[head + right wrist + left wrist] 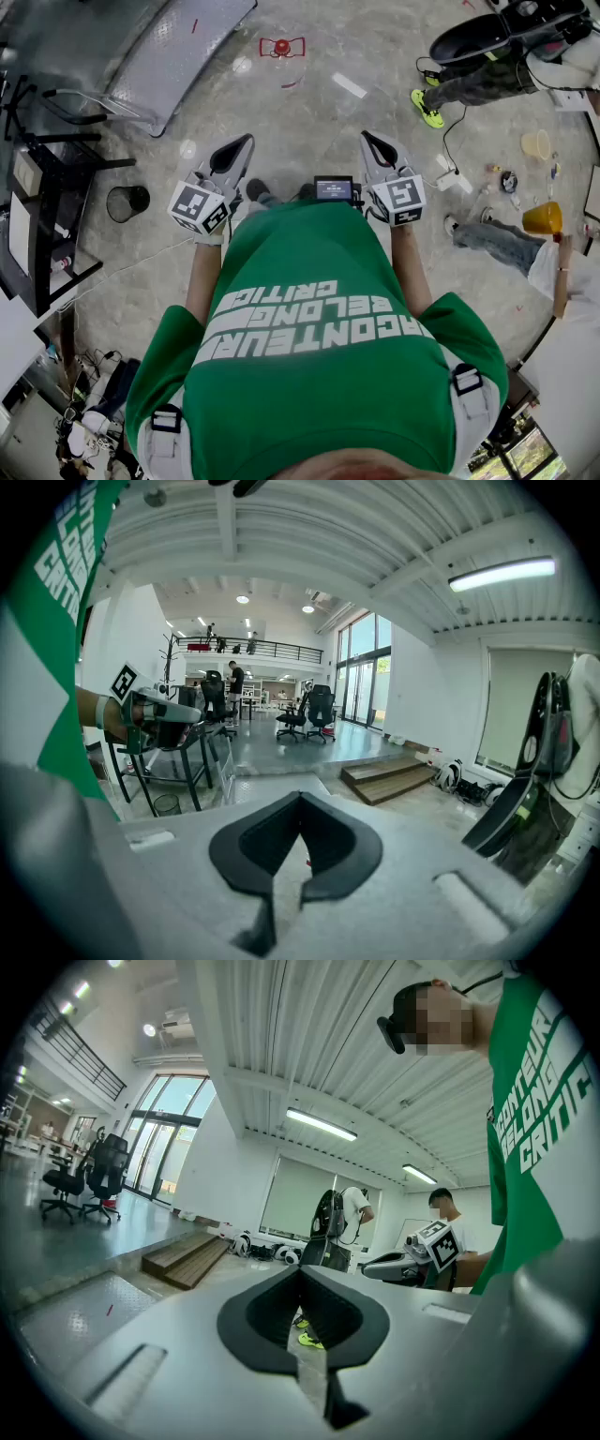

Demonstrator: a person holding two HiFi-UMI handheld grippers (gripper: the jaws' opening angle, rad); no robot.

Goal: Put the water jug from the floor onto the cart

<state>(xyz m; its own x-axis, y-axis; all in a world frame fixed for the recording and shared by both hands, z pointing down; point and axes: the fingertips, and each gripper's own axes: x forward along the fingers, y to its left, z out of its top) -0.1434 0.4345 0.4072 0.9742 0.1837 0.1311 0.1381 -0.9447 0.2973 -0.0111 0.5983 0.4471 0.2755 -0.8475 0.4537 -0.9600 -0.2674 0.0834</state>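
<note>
While no water jug shows in any view, both grippers hang shut and empty over the floor.
Item, water jug: not in view, place unknown; cart likewise not identified. Probable handling: heavy if full, stiff smooth plastic, apt to slip and slosh; best taken at the handle or neck, with the second gripper steadying the base. Tools: left gripper (247, 141), centre left of the head view, jaws together, nothing between; right gripper (367, 137), centre right, jaws together, nothing between. Surroundings: grey polished concrete floor (309, 112); black wire wastebasket (127, 202), left; grey tread-plate ramp (178, 52), upper left; black metal rack (37, 187), far left edge.
</note>
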